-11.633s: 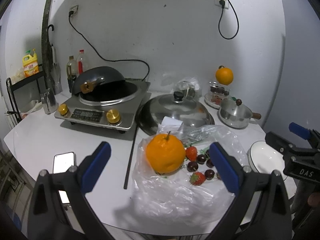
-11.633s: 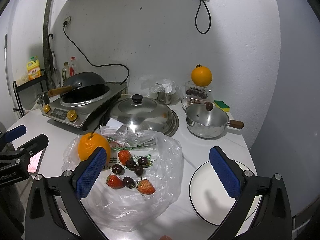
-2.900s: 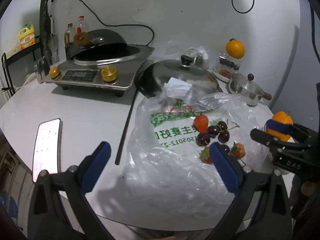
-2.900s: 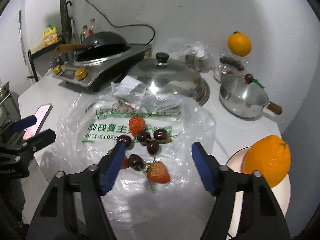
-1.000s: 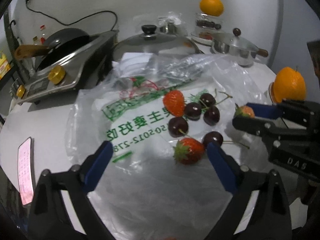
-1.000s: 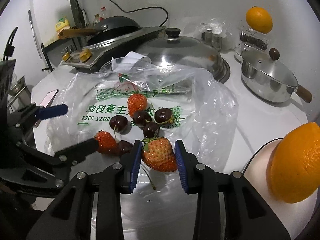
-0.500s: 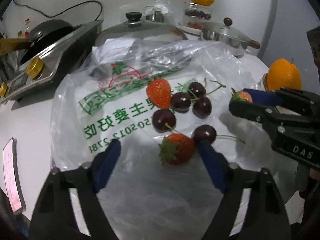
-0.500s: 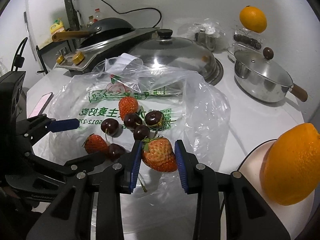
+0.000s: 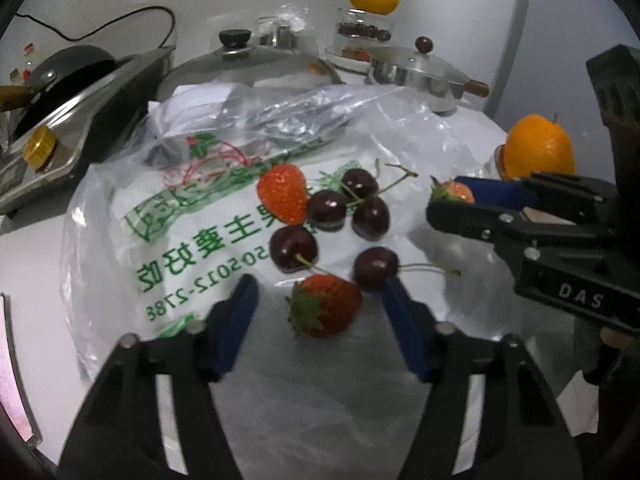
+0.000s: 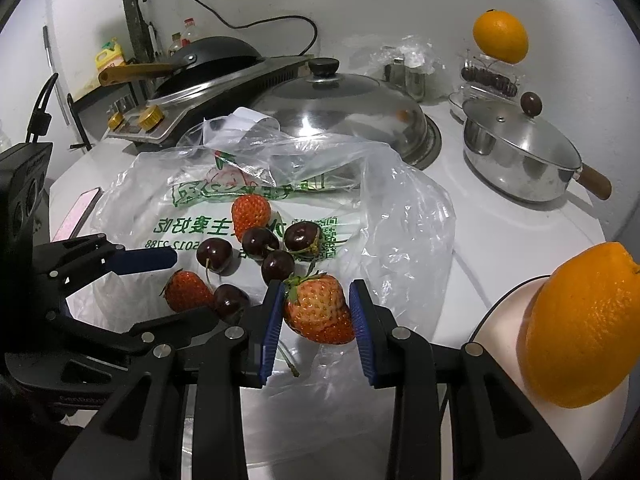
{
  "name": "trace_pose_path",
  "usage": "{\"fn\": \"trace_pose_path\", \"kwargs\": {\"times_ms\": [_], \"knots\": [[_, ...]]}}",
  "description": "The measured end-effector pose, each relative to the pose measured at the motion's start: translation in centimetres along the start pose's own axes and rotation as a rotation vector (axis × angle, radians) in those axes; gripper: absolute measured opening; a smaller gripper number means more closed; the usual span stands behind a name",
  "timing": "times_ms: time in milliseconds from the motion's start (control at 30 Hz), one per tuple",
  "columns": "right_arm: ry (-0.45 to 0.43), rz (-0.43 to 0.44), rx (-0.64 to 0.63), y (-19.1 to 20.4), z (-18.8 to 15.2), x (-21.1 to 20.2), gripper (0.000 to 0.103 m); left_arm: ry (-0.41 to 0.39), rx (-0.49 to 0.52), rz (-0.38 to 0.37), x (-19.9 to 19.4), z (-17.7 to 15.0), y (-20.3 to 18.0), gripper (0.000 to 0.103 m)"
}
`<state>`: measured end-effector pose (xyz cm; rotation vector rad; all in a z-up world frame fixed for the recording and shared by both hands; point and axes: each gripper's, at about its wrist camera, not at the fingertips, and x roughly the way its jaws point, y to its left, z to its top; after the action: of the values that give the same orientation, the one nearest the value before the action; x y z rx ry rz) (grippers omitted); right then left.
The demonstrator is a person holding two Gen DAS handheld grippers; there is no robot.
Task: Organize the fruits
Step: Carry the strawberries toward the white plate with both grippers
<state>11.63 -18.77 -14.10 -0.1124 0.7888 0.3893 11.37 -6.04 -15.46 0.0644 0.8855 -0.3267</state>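
Note:
On a clear plastic bag (image 9: 180, 240) lie two strawberries and several dark cherries (image 9: 294, 248). My left gripper (image 9: 319, 286) straddles the near strawberry (image 9: 324, 304). Its jaws are closing and the blue pads (image 9: 236, 312) stand apart from the fruit; the right pad is next to a cherry (image 9: 376, 268). My right gripper (image 10: 316, 292) is shut on a paler strawberry (image 10: 318, 314), held just above the bag's right part. An orange (image 10: 580, 324) rests on a white plate (image 10: 500, 320) at the right. The other strawberry (image 10: 250, 210) lies farther back.
Behind the bag sit a large steel lid (image 10: 340, 108), a lidded steel pan (image 10: 520, 148) and a cooker with a black wok (image 10: 208, 60). A second orange (image 10: 500, 42) tops a jar at the back. A phone (image 10: 76, 212) lies at the left.
The left gripper's jaws have narrowed around the near strawberry and tipped further down toward it. The right gripper has stayed in place, still holding its strawberry.

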Motion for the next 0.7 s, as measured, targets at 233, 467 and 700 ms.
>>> {"fn": "trace_pose_path", "kwargs": {"times_ms": [233, 467, 700], "knots": [[-0.002, -0.002, 0.001, 0.0, 0.0, -0.1, 0.035, 0.023, 0.022, 0.002, 0.3, -0.5, -0.2, 0.044], [-0.009, -0.002, -0.001, 0.1, 0.1, -0.5, 0.035, 0.021, 0.021, -0.012, 0.3, -0.5, -0.2, 0.037], [-0.025, -0.004, -0.001, 0.3, 0.5, -1.6, 0.035, 0.000, 0.019, -0.015, -0.7, -0.4, -0.4, 0.037]]}}
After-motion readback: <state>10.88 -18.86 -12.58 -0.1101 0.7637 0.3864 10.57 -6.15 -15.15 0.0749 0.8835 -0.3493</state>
